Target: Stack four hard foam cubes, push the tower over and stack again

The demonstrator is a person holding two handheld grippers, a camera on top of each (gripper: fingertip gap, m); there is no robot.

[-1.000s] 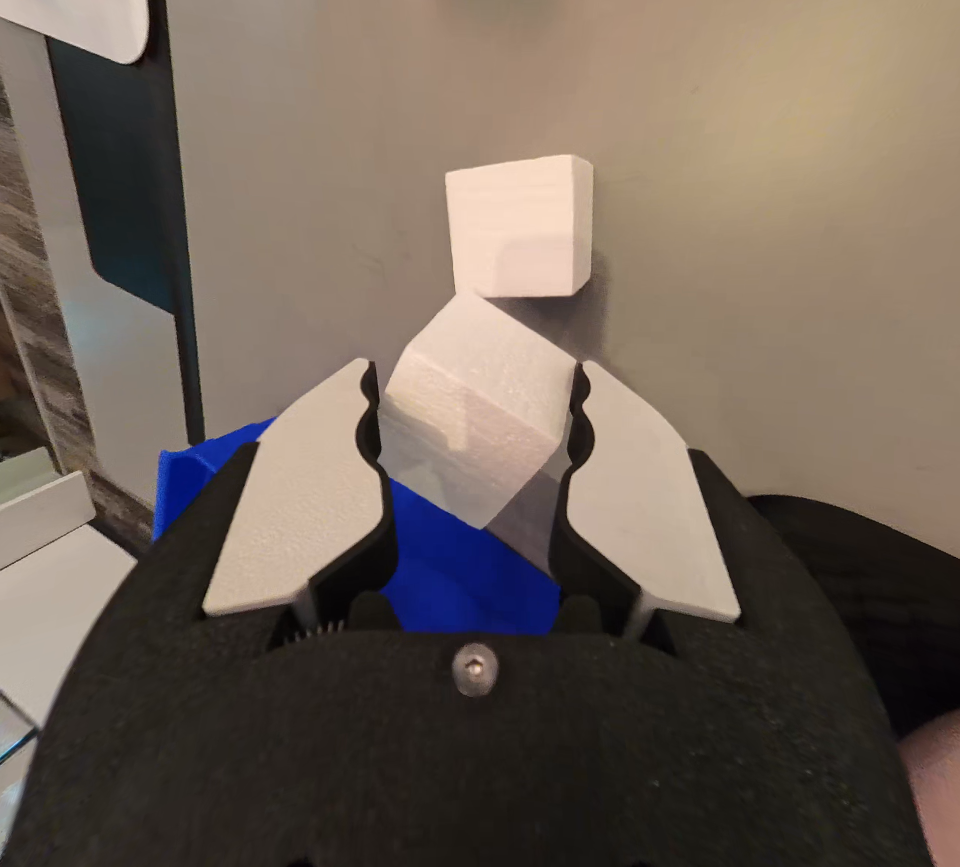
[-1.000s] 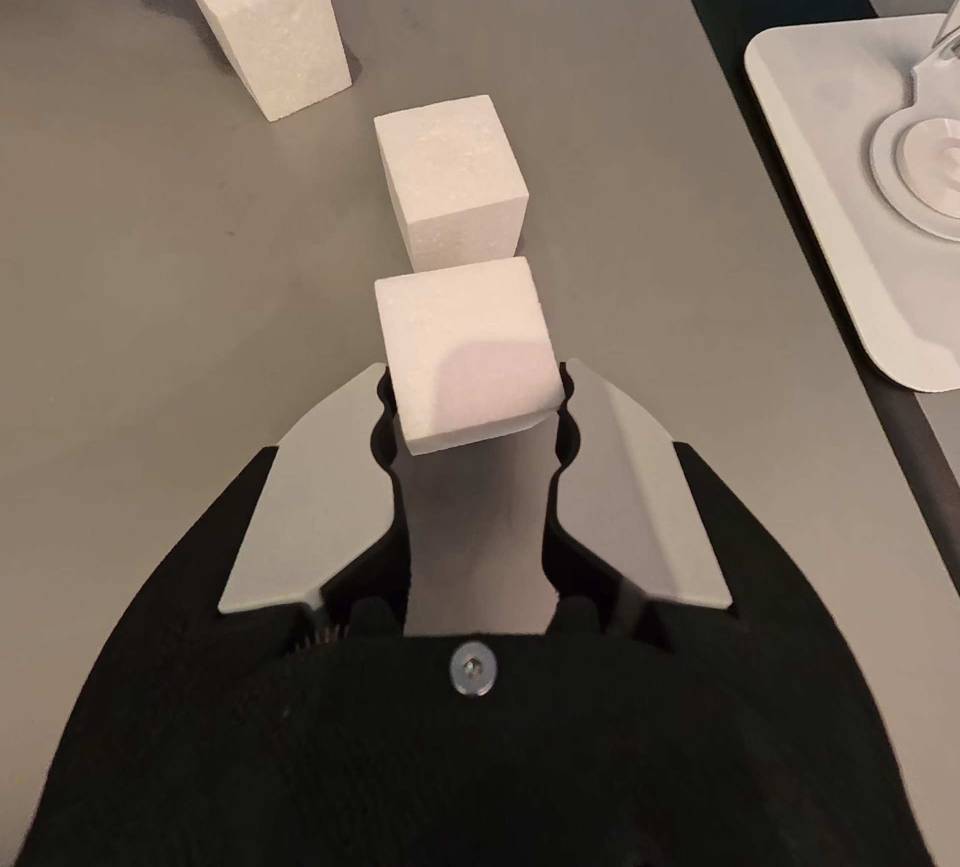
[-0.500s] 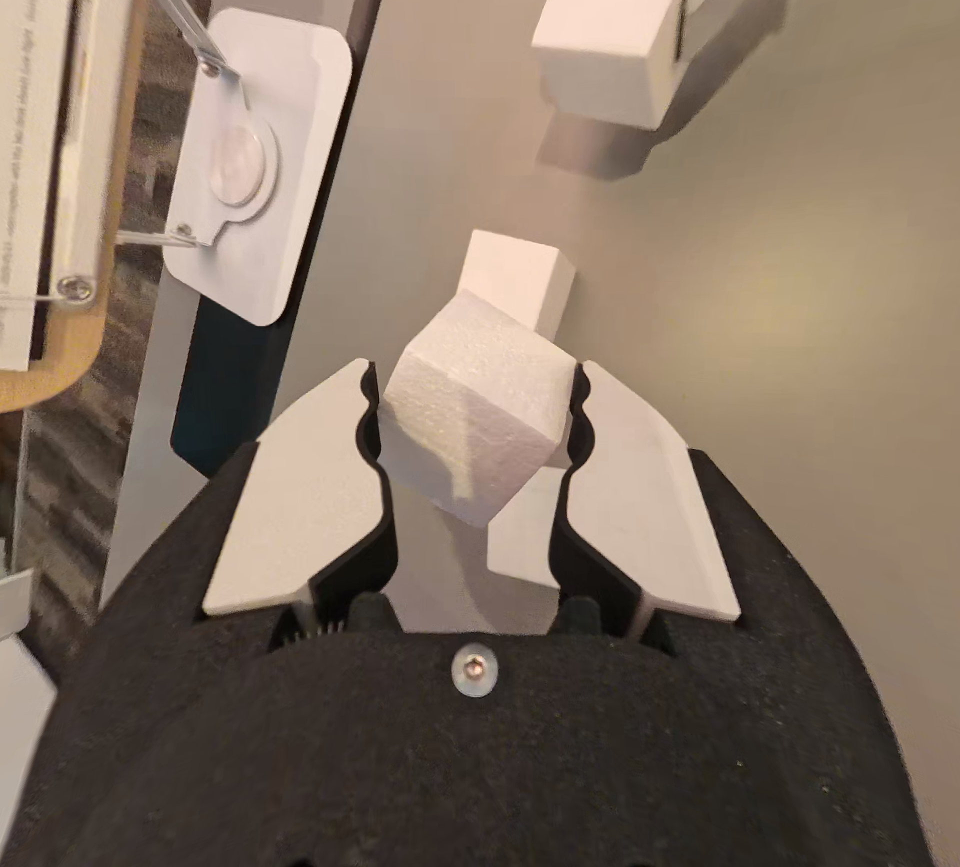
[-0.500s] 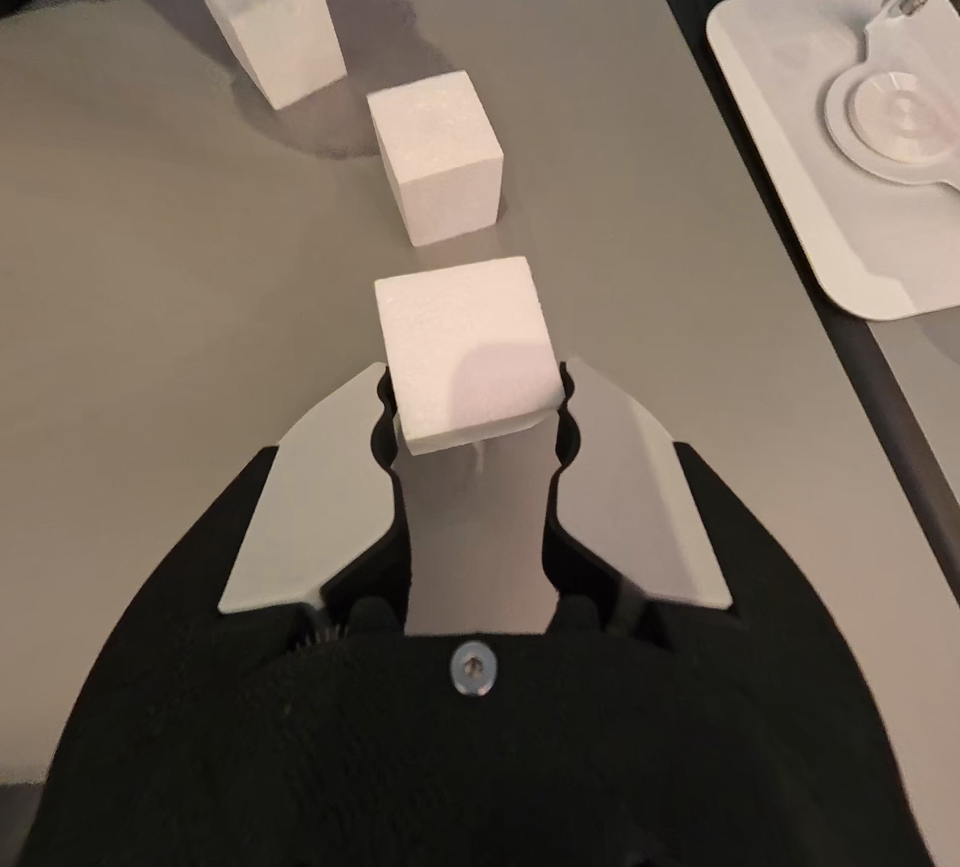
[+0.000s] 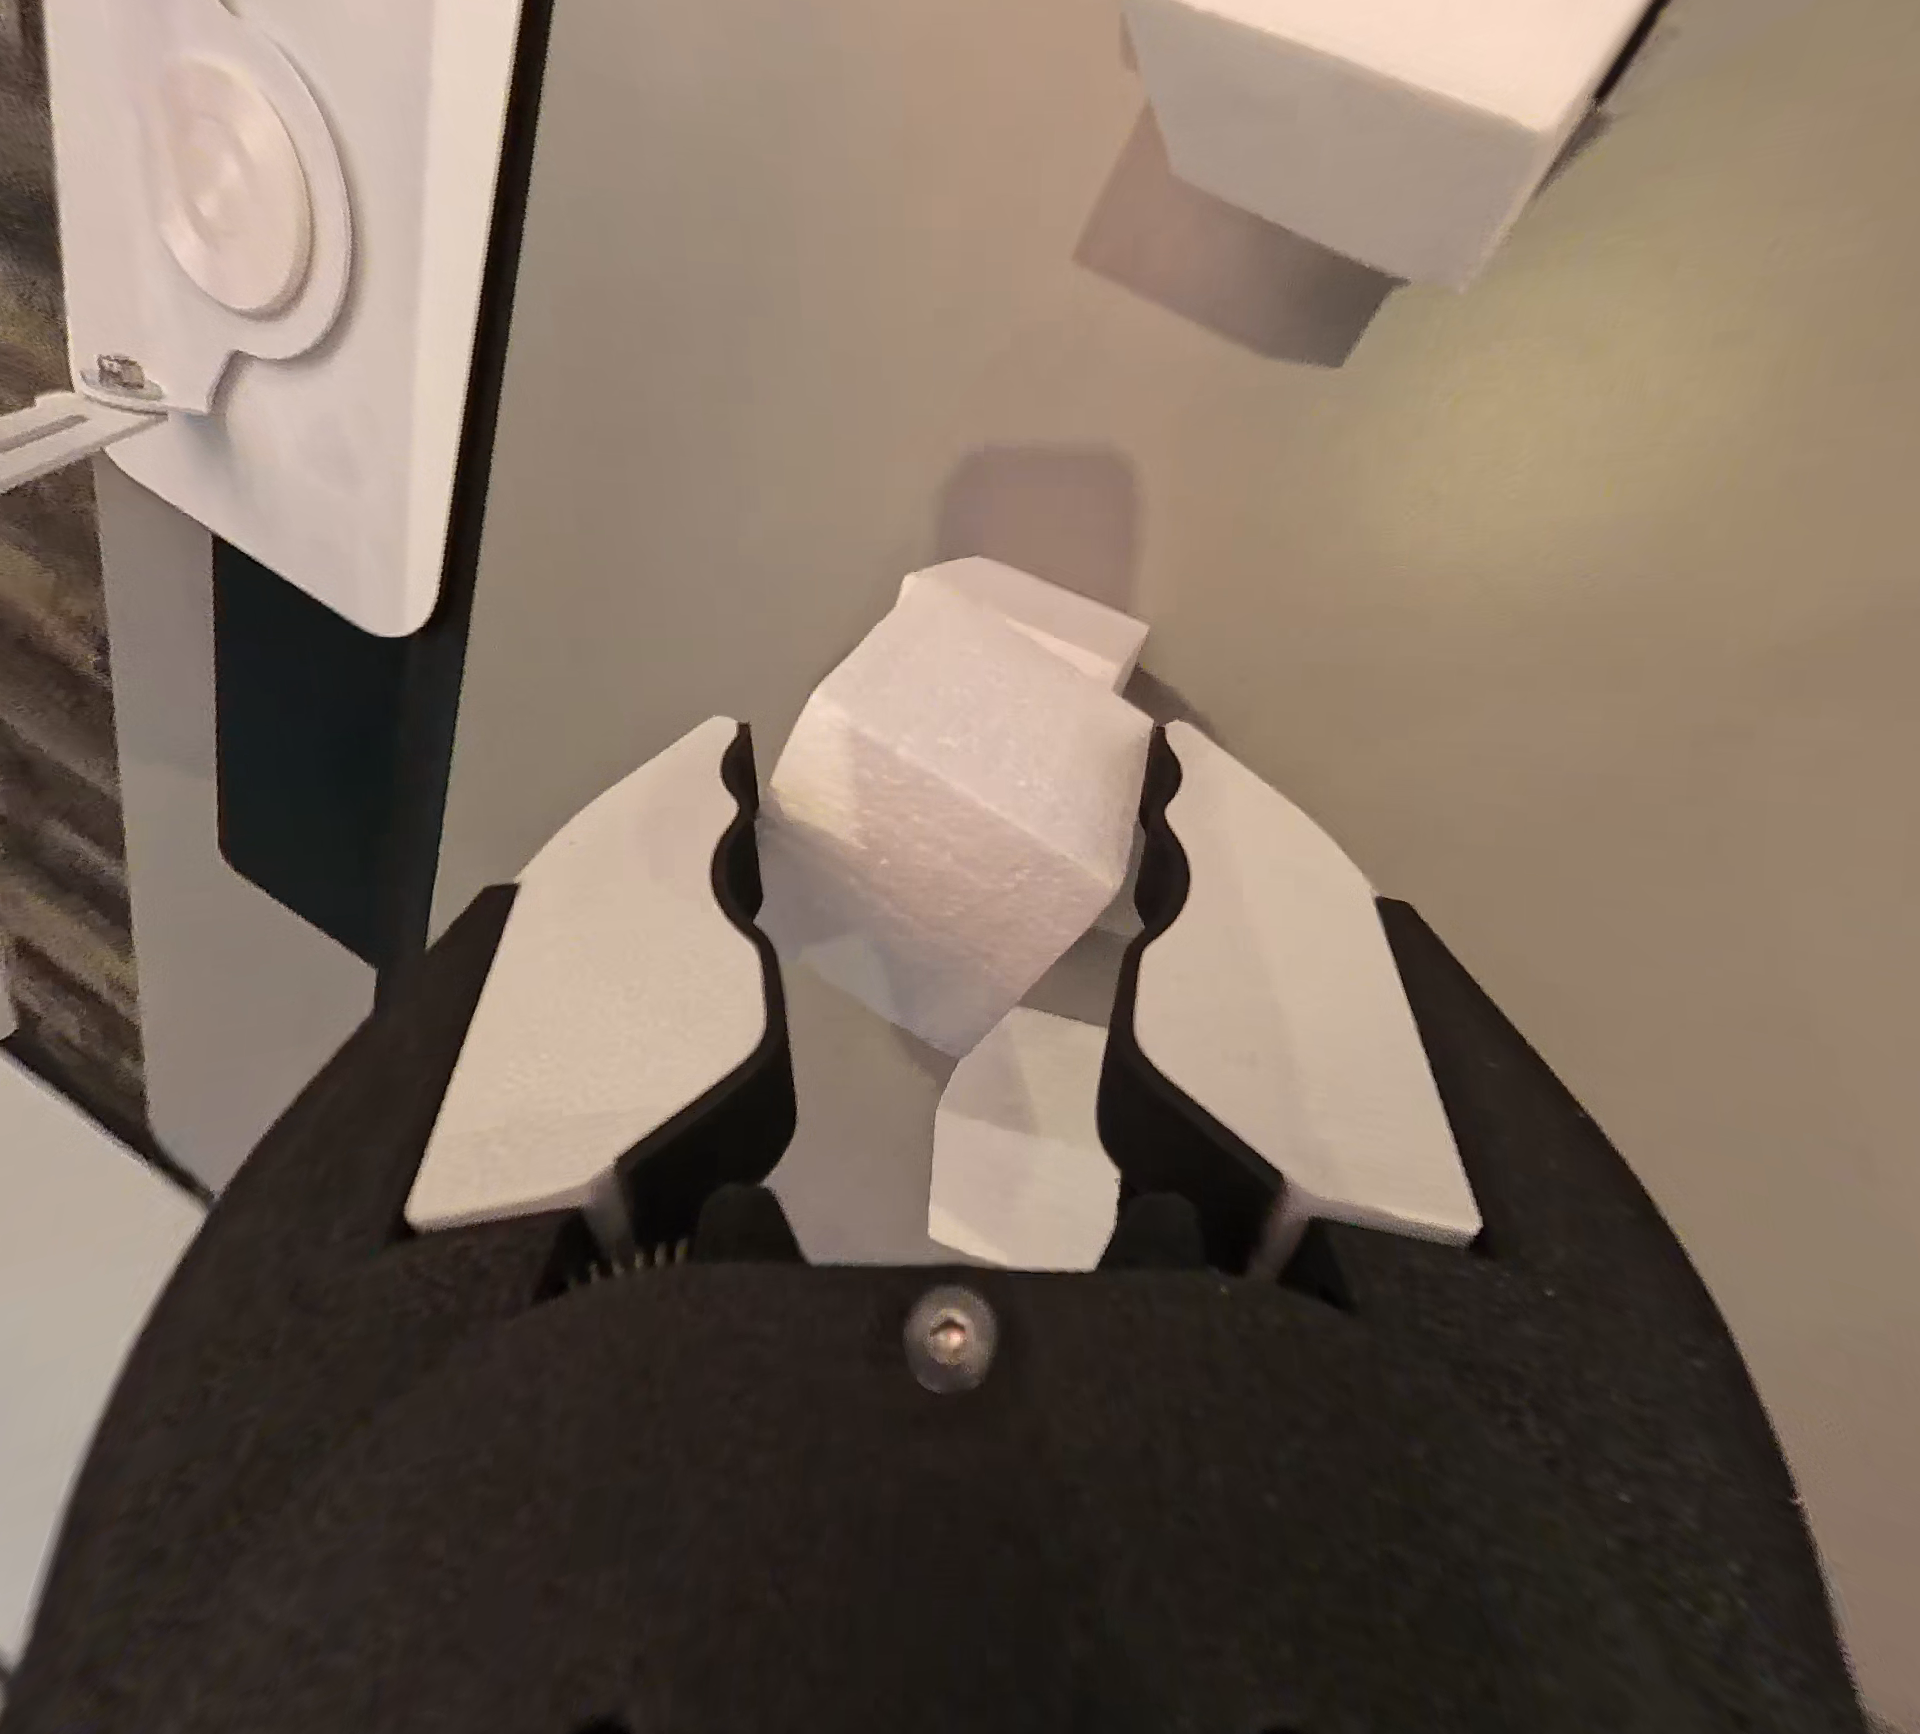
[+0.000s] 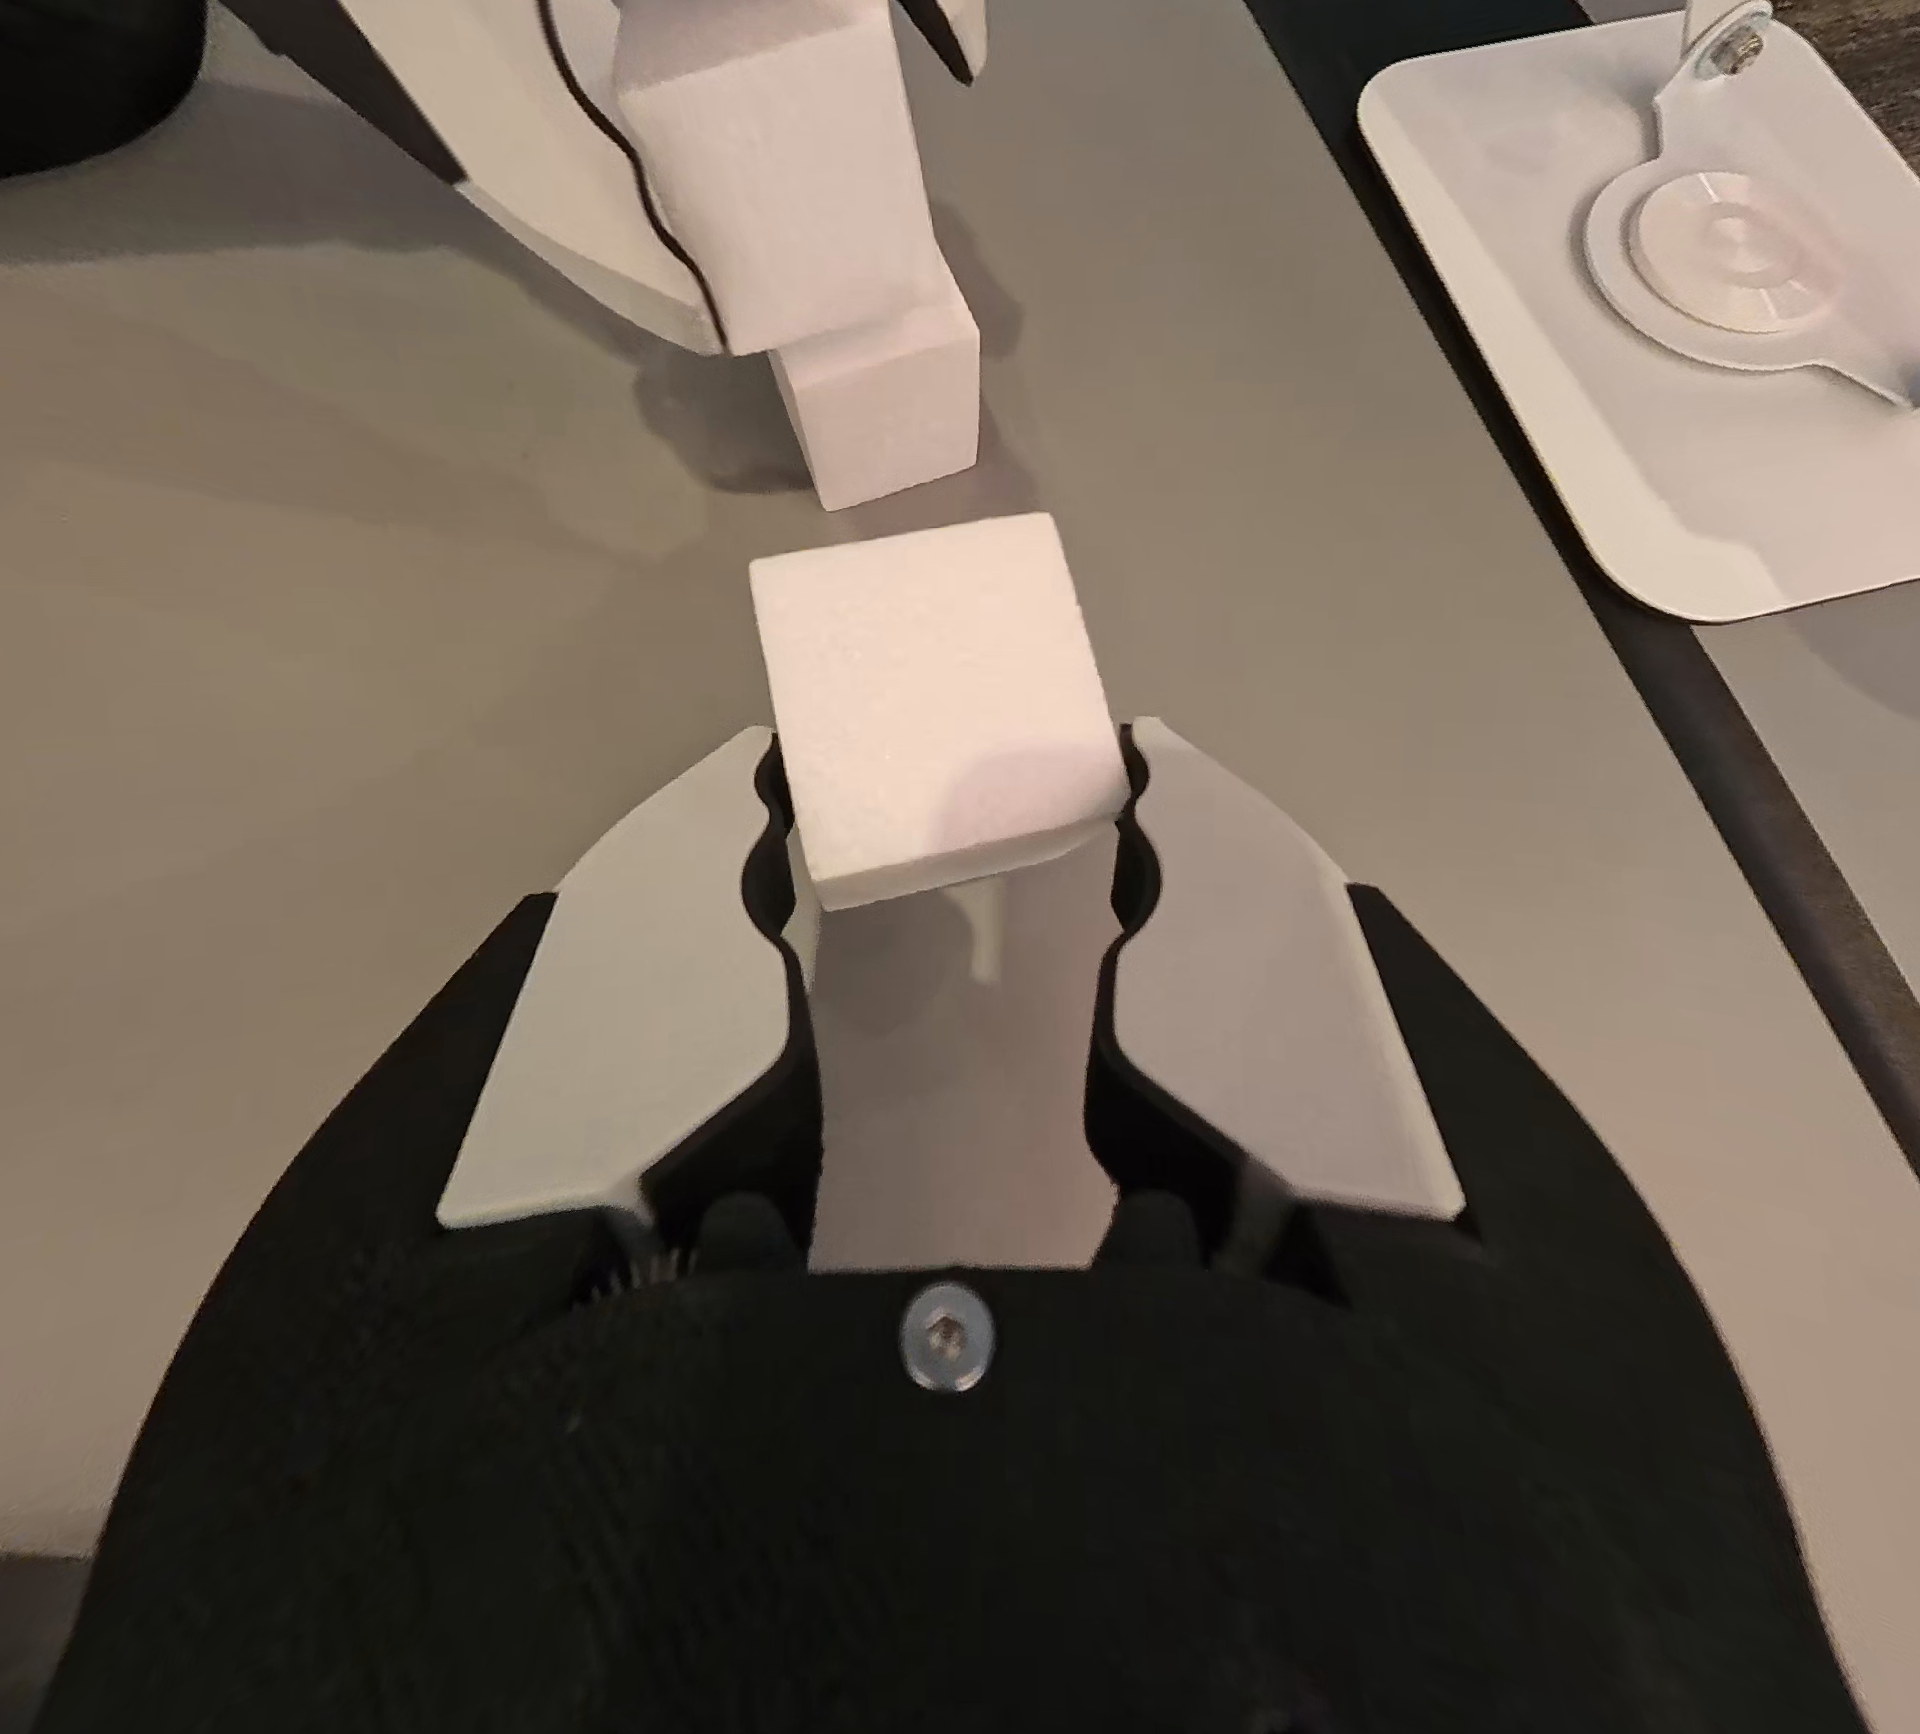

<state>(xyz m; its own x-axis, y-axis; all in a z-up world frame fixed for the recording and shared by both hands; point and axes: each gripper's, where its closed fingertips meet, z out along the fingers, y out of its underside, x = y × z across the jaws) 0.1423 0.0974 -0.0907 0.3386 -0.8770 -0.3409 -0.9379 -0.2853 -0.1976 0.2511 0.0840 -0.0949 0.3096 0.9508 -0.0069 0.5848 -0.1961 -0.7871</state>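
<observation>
The grey surface [image 6: 312,645] carries everything, and places here are given from the one foam cube standing on it [image 6: 883,411], the base of the stack. Beyond that base cube, at the far edge of the surface, sits a white stand base [image 6: 1662,313] with a round disc and a thin upright arm; a dark strip runs between it and the working area, and it lies well apart from the cubes, so I judge it no hindrance. The left hand-held gripper [image 5: 951,853] is clamped on a cube [image 5: 935,863] held twisted, corner down, directly over the base cube and seemingly touching or nearly touching its top; the contact cannot be made out. The right hand-held gripper [image 6: 945,780] is clamped squarely on another cube [image 6: 925,708], held level just in front of the base cube and clear of the surface. A fourth cube cannot be picked out with certainty in either view. The cubes look light, stiff and faintly grainy, so I would expect them to grip well on opposite flat faces and to dent little, but to topple at a slight nudge. The twisted hold of the left cube is the risk: set down so, it would likely land askew, and the left gripper's fingers [image 6: 582,157] crowd the space the right cube needs.
</observation>
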